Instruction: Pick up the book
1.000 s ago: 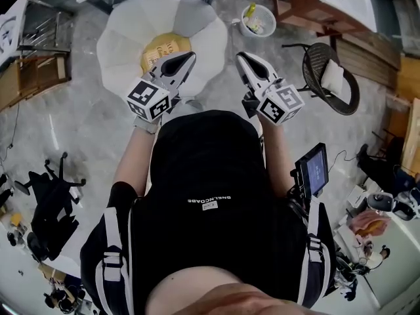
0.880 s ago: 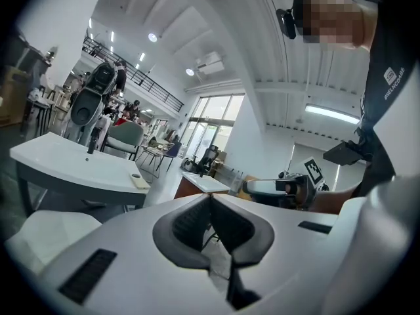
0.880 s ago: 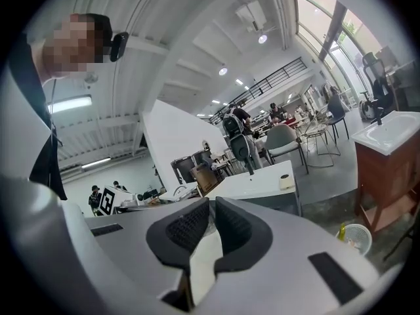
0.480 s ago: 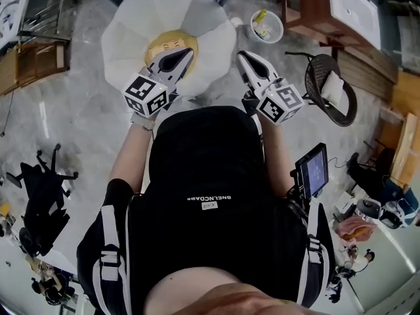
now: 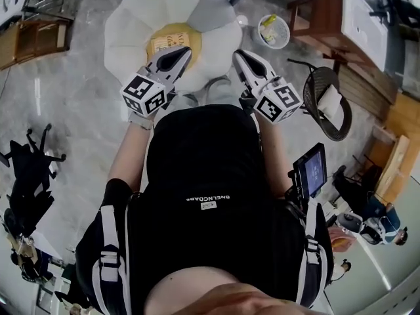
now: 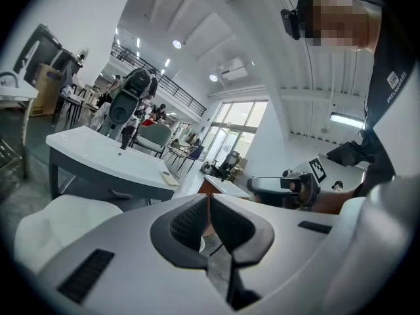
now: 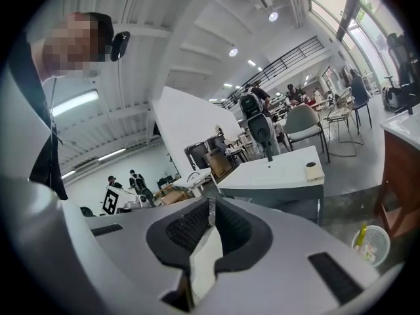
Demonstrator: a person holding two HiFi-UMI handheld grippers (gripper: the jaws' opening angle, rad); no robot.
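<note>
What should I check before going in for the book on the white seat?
1. Book in sight, lying flat on the white seat: ok.
2. Left gripper open for a grasp: not ok, jaws together.
3. Right gripper open: not ok, jaws together.
4. Both grippers empty: ok.
5. Graspable edge on the book: cannot tell, it shows only from above.

White bin (image 5: 285, 39), wicker chair (image 5: 315, 83), tablet (image 5: 310, 170)
</note>
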